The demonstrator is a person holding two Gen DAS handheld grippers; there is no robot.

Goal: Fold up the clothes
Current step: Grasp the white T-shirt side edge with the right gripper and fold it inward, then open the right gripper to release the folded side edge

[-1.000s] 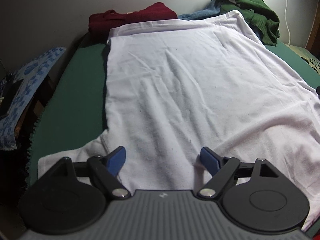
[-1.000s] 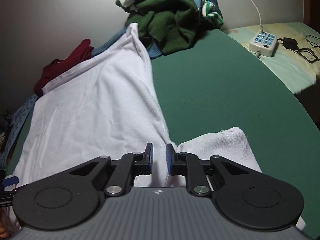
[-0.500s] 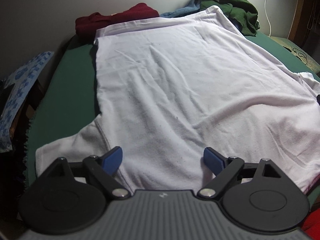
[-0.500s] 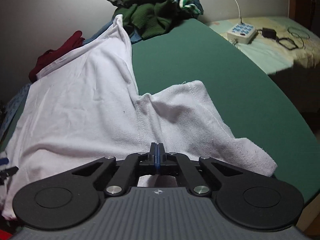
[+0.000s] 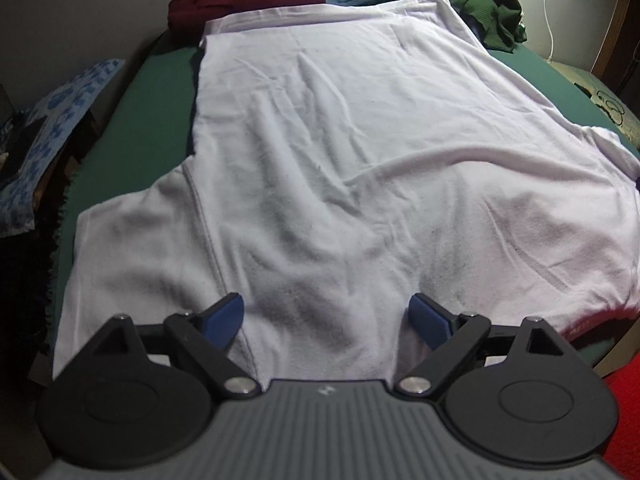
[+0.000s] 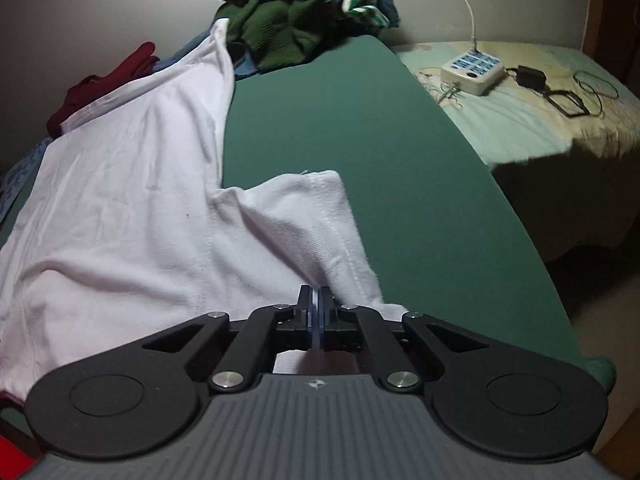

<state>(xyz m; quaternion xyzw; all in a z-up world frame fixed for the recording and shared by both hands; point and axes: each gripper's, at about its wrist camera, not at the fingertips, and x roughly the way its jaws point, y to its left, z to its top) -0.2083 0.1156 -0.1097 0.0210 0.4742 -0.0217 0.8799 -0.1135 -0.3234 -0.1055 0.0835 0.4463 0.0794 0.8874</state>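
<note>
The white T-shirt (image 5: 340, 152) lies spread flat on the green worktop (image 6: 360, 140), its hem at the far end and its shoulders at the near edge. In the left wrist view its left sleeve (image 5: 136, 240) rests flat on the green surface, and a long raised crease runs across the chest toward the right. In the right wrist view the right sleeve (image 6: 304, 216) is drawn up into a ridge that leads straight to the right hand-held gripper (image 6: 315, 312), whose jaws are pressed together on the sleeve fabric at the near edge; the sleeve's hemmed cuff points away toward the far right. The left hand-held gripper (image 5: 326, 316) hovers over the near part of the shirt beside the left sleeve seam, its jaws wide and opening, with shirt cloth lying under the gap but the blue pads (image 5: 224, 316) not pressing on it.

At the far end of the worktop a dark red garment (image 5: 244, 0) lies bunched just beyond the shirt's hem, and to its right a heap of green knitwear (image 6: 280, 16) sits on blue cloth; the far right corner of the shirt touches this heap. A blue-patterned cloth (image 5: 56, 120) hangs to the left of the worktop. To the right, on a bed with a pale printed cover (image 6: 540, 120), stand a white power strip (image 6: 472, 68) with a cable rising from it, a black adapter (image 6: 530, 76) and a pair of glasses (image 6: 568, 102)
</note>
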